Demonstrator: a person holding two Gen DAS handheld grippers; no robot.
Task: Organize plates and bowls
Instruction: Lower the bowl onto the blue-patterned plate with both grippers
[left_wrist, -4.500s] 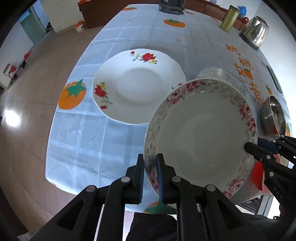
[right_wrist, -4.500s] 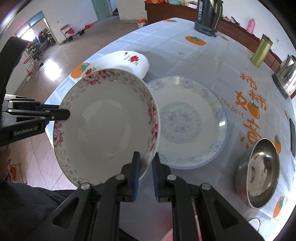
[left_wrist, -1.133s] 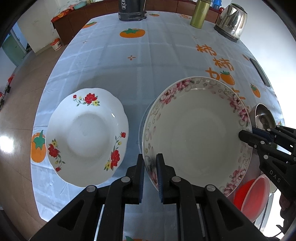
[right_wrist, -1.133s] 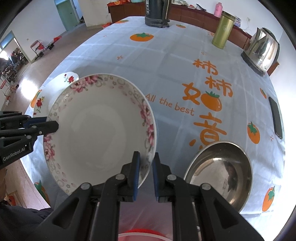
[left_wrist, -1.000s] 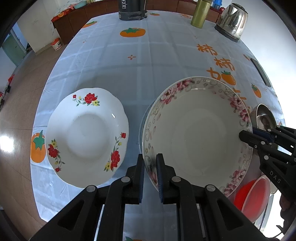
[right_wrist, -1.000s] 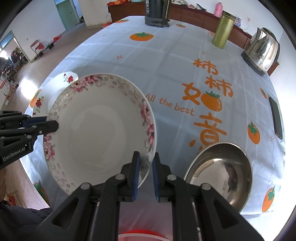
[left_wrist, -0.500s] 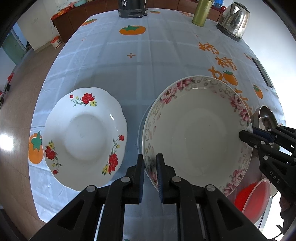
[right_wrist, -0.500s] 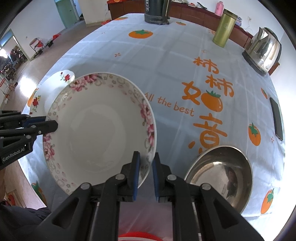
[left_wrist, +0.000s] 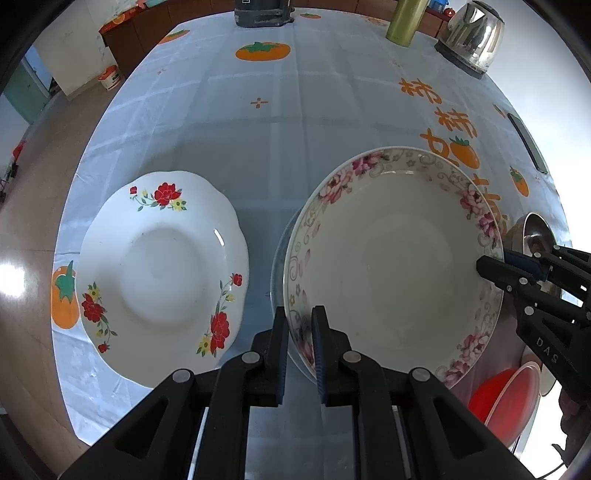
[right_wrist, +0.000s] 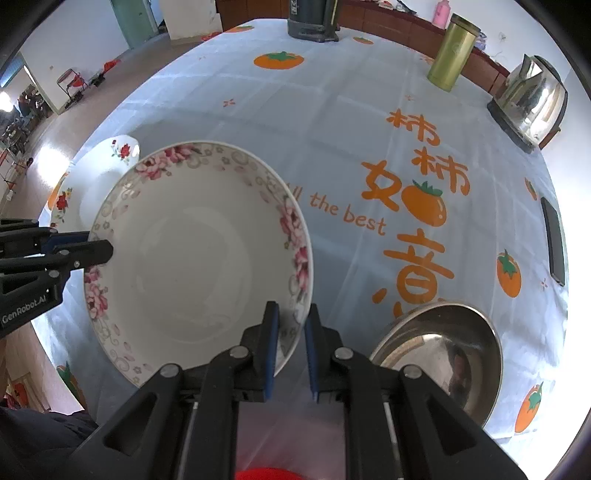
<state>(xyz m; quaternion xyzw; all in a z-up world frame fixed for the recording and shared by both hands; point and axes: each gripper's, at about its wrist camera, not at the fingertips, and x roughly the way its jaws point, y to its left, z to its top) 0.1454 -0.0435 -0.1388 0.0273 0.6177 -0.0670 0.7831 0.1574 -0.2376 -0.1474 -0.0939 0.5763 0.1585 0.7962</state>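
Left wrist: left gripper (left_wrist: 300, 332) clamped on near rim of pink bowl (left_wrist: 391, 266), right gripper (left_wrist: 491, 263) pinching opp. rim. Bowl's up off the tablecloth (left_wrist: 295, 110), over a bluish plate (left_wrist: 277, 251), w/ red-flower plate (left_wrist: 162, 273) just left.

Home dining room: persimmon-print tablecloth (right_wrist: 332, 122), kettle (right_wrist: 532, 99), sideboard (right_wrist: 388, 26).

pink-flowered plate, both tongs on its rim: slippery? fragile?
Pink-flowered plate looks glazed ceramic: probably stiff, slick, and chip-prone if knocked. Left tongs and right tongs pinch only opposite rim edges, so it could tilt or slide out.
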